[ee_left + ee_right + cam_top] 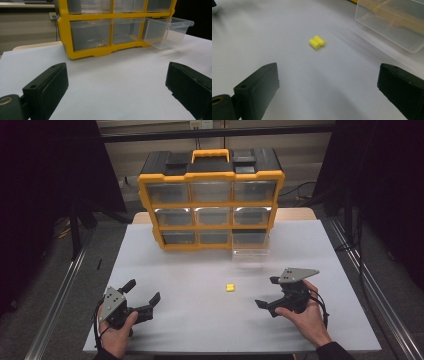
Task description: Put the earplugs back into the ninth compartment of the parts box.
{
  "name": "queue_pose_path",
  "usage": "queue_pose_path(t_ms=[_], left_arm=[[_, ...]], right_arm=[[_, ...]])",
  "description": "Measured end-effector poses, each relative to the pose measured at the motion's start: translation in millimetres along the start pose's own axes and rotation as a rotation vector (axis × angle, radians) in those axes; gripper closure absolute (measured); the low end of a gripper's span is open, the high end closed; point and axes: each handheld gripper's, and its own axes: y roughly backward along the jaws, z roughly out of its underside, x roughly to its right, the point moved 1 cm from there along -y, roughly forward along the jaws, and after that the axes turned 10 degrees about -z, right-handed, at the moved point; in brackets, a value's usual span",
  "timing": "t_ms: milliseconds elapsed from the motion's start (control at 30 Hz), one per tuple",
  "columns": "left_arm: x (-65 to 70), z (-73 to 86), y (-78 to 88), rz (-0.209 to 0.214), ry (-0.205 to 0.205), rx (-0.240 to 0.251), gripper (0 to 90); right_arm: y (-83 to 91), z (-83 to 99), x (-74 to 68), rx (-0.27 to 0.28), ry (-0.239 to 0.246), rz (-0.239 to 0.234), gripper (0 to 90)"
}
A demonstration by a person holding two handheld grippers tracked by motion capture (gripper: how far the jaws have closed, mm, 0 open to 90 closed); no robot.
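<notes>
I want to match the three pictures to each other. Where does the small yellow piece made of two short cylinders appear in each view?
High view: the small yellow two-cylinder piece lies on the white table, centre, nearer the right gripper.
Left gripper view: it is not in this picture.
Right gripper view: it lies above centre, beyond the open jaws.
Shared landmark: the pulled-out clear plastic drawer of the yellow organiser.

A white table (200, 270) occupies the centre of the high view, with a pale wooden surface (295, 213) protruding behind its far right edge. Grey floor (40, 310) surrounds it, with metal rails (60, 295) running along the lower left and lower right of the frame, and cables lying at the upper right. Black curtains (45, 170) hang at the upper left and upper right; a beige wall (295, 155) spans the top centre, carrying a wall socket (201, 124) at the top edge.
</notes>
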Motion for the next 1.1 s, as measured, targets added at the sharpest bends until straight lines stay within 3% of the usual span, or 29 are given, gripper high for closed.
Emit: queue_pose_path(t_ms=[200,333,767,1100], left_arm=[[-1.0,-0.5,0.6,-0.002,-0.006,0.003,4.4],[0.4,-0.5,0.4,0.003,-0.001,0.002,4.4],[0.0,-0.2,-0.1,0.002,0.001,-0.003,4.4],[-0.3,-0.1,0.0,0.003,0.002,-0.001,4.4]], right_arm=[[-8.1,-9.5,0.1,-0.023,0.035,-0.017,8.1],[-17.1,-20.8,0.0,-0.064,0.065,-0.052,11.1],[-32.7,-35.8,4.7,-0.125,0.09,-0.056,7.5],[-52.4,-54.9,4.1,-0.178,0.144,-0.1,11.6]])
